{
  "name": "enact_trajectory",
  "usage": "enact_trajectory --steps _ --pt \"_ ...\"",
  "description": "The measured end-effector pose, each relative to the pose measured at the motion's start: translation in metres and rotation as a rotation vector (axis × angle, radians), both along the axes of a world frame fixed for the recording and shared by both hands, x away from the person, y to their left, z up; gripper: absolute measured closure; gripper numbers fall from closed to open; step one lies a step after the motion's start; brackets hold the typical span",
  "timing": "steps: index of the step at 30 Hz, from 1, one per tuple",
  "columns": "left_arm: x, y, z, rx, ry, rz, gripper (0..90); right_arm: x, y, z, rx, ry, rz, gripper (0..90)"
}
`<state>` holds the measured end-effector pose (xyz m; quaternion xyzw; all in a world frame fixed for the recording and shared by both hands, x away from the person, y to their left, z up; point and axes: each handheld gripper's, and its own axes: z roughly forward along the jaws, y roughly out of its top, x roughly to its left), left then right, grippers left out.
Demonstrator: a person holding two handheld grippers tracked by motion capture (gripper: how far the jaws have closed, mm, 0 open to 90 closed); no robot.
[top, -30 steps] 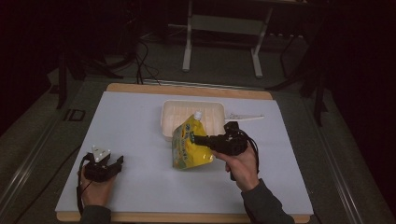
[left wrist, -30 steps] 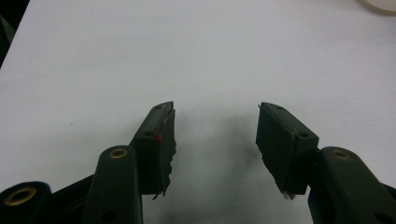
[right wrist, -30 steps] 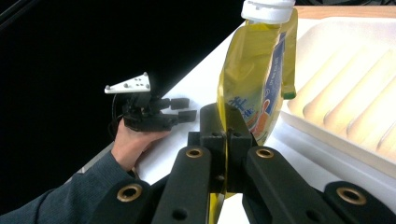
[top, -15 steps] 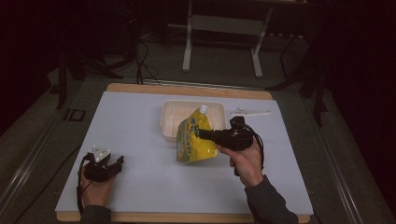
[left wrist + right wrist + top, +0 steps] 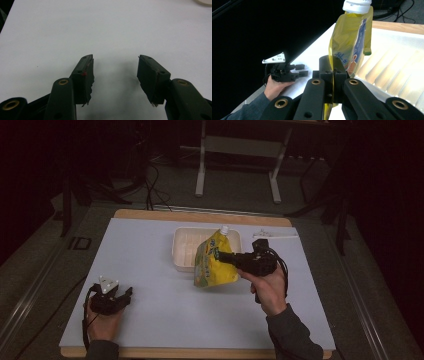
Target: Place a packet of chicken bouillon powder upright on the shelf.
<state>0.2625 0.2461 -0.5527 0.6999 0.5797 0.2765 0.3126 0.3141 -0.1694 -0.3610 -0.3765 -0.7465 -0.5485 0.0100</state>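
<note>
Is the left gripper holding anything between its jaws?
No, the left gripper has its jaws apart over bare white table.

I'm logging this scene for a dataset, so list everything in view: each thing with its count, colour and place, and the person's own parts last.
pouch: one, yellow with a white cap, held up over the near edge of the tray, pinched in the right claw.
tray: one, white and ribbed inside, on the far middle of the table.
white part: one, small and flat, on the table right of the tray; too small to identify.
table: one, white top with a wooden edge.
metal frame: one, grey, on the floor behind the table.
left claw: black, open, resting low on the table at the near left.
right claw: black, shut on the pouch.
hands: two, one on each claw, grey sleeves.
</note>
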Motion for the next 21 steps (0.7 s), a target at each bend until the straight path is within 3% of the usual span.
enact_trajectory --steps 21 --pt "-0.0001 0.0000 0.0001 0.000 0.000 0.000 47.0 0.0091 -0.0094 0.0048 0.005 -0.014 -0.047 89.9"
